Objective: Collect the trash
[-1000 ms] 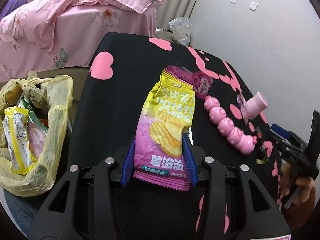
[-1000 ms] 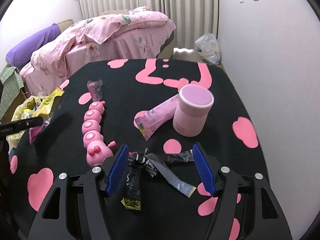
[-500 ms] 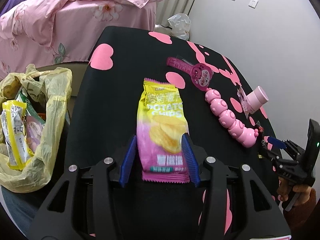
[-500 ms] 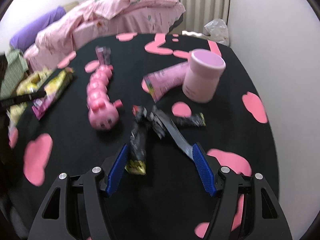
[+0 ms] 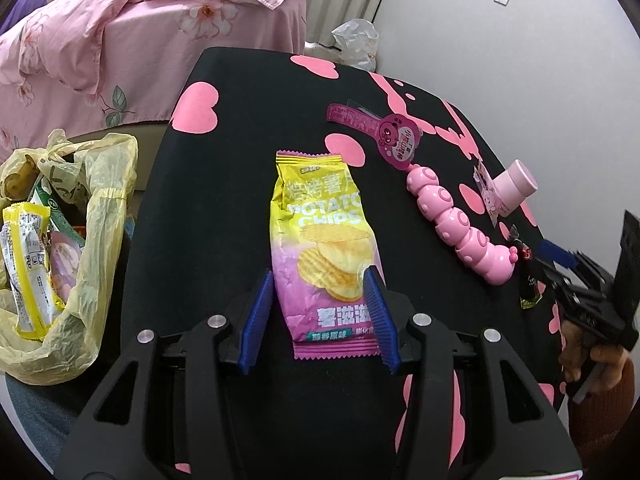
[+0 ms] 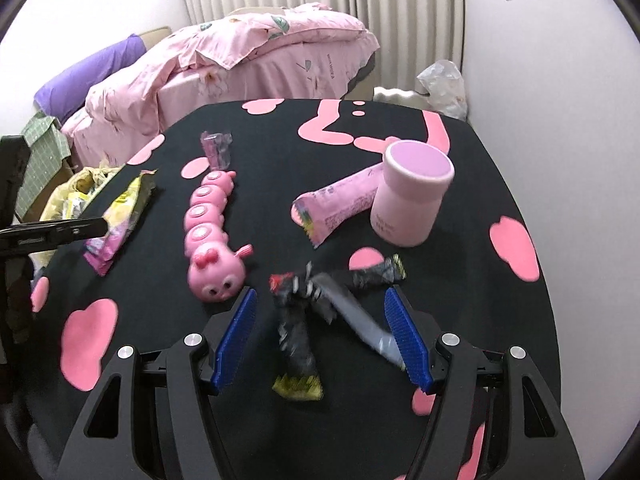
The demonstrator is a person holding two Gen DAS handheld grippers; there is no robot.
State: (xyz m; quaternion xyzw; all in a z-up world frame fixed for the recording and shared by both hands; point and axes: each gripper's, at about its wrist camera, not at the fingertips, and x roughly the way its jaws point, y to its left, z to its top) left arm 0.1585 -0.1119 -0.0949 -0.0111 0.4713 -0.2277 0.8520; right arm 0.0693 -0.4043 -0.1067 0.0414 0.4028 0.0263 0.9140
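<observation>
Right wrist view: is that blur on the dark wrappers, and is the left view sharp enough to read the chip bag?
Right wrist view: the dark wrappers are smeared, the pink cup stays crisp. Left wrist view: sharp, chip bag lettering legible; fisheye bends the table edges.

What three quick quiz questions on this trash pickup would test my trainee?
1. True or false: the potato chips bag lies flat on the table.
2. What lies between the right tool's fingers: A) pink caterpillar toy, B) dark crumpled wrappers, C) pink cup?
3. Where does collected trash sit?

Key: 1 true. 2 B. 3 In the yellow plastic bag, beside the table's left edge in the left wrist view.
</observation>
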